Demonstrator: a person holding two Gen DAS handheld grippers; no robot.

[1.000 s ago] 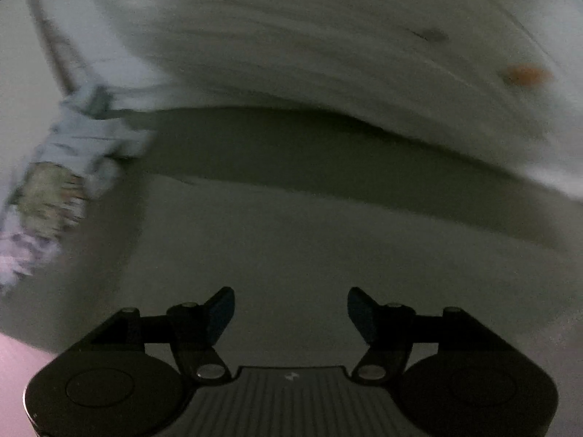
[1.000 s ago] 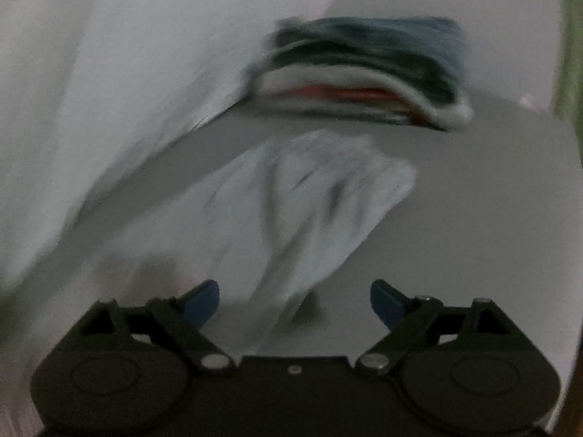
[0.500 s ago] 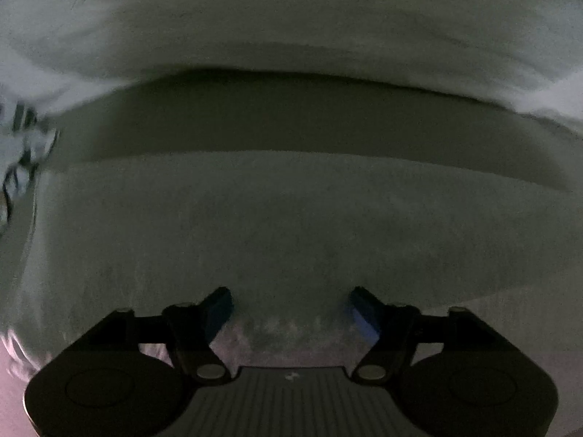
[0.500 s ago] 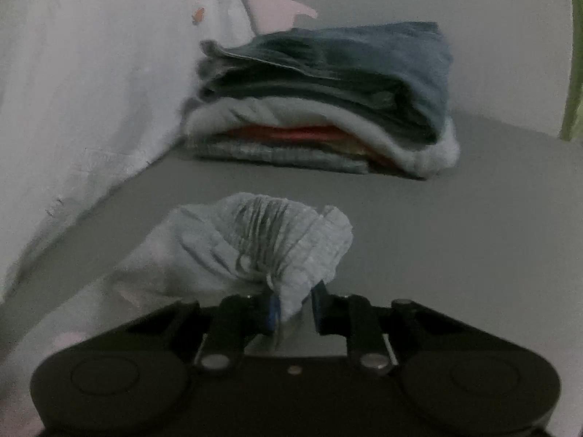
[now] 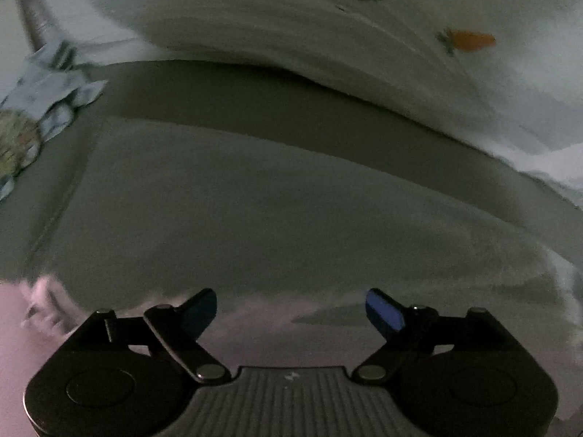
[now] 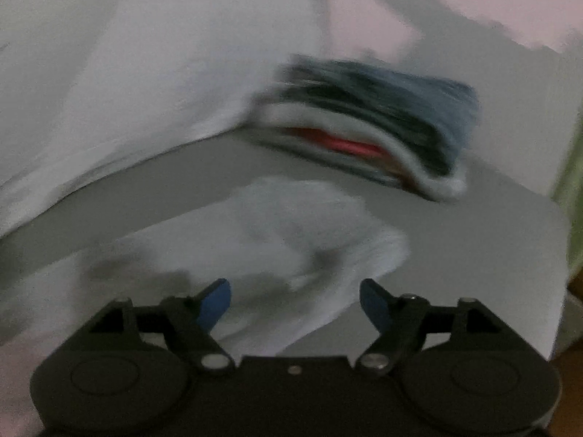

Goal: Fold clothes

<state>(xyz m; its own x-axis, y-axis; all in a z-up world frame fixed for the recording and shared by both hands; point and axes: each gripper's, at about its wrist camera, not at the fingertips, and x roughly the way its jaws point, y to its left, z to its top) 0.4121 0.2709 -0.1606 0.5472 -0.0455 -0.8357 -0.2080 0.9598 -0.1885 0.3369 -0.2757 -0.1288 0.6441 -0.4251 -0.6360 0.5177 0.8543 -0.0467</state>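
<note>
In the right wrist view a pale grey-white garment (image 6: 306,233) lies crumpled on the grey surface (image 6: 473,240) just ahead of my right gripper (image 6: 295,300), which is open with nothing between its blue pads. Behind the garment sits a stack of folded clothes (image 6: 379,127), dark blue denim on top, with white and red layers below. My left gripper (image 5: 289,307) is open over a grey cloth-covered surface (image 5: 255,200) and holds nothing. Both views are blurred.
A white sheet with a small orange print (image 5: 470,40) hangs along the back in the left view; a white sheet (image 6: 127,83) also rises at the left of the right view. A light blue patterned cloth (image 5: 43,91) lies at far left. The surface's corner (image 6: 557,225) is at right.
My right gripper was shut on the pale garment half a second ago; it has opened and let it drop. The left gripper has swung sideways and stayed open.
</note>
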